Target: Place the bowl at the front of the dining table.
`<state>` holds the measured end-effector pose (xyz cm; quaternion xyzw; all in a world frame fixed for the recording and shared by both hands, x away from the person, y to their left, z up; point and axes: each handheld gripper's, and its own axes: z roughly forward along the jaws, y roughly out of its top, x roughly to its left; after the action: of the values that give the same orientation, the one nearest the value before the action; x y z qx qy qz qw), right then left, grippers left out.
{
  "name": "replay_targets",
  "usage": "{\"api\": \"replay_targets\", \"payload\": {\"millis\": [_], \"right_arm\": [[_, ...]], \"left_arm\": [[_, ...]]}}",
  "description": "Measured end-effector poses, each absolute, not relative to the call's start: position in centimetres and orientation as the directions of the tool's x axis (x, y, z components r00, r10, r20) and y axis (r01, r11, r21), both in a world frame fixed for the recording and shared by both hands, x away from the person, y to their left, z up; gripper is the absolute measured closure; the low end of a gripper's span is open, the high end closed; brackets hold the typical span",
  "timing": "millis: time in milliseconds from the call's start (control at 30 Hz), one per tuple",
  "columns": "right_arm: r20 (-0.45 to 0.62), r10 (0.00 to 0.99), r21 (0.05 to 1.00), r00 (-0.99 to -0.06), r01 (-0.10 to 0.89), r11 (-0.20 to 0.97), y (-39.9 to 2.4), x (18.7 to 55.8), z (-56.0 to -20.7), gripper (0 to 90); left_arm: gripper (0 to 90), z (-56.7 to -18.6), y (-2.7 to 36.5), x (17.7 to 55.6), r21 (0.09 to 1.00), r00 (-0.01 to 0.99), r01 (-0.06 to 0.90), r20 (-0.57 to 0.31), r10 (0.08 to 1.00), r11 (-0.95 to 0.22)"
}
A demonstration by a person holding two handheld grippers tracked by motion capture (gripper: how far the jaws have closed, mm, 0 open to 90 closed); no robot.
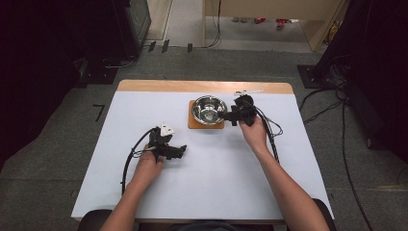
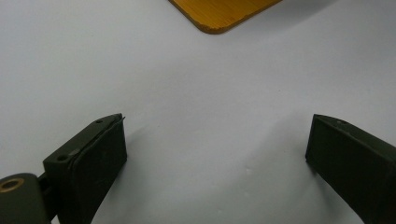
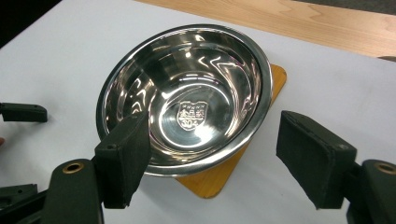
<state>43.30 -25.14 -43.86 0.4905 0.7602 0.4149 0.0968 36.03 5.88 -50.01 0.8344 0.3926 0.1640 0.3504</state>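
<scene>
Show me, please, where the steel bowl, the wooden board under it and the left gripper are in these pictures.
steel bowl [image 3: 189,93]: right gripper view, inner wall above the stamped base.
wooden board [image 3: 215,179]: right gripper view, near corner.
left gripper [image 2: 217,154]: left gripper view, midway between the open jaws.

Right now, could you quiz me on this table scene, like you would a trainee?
1. True or false: the steel bowl sits on the wooden board.
2. Which gripper is beside the bowl: A left, B right?
3. What is inside the bowl?

Key: 1 true. 2 B. 3 Nothing; its bottom shows an embossed mark.
</scene>
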Motion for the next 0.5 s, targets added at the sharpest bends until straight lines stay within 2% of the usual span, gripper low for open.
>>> {"api": "replay_targets", "payload": {"millis": [200,500], "right_arm": [[0.293,0.805,0.735,-0.516,0.66,0.155,-25.4,42.4,-43.8,26.2],[0.286,0.792,0.742,-0.539,0.648,0.173,-25.1,40.9,-43.5,26.2]], "left_arm": [[5.0,-50.0,5.9,36.0,0.713,0.638,0.54,-0.002,0.77,-0.446],[5.0,-50.0,5.9,36.0,0.714,0.638,0.54,-0.001,0.77,-0.446]]}}
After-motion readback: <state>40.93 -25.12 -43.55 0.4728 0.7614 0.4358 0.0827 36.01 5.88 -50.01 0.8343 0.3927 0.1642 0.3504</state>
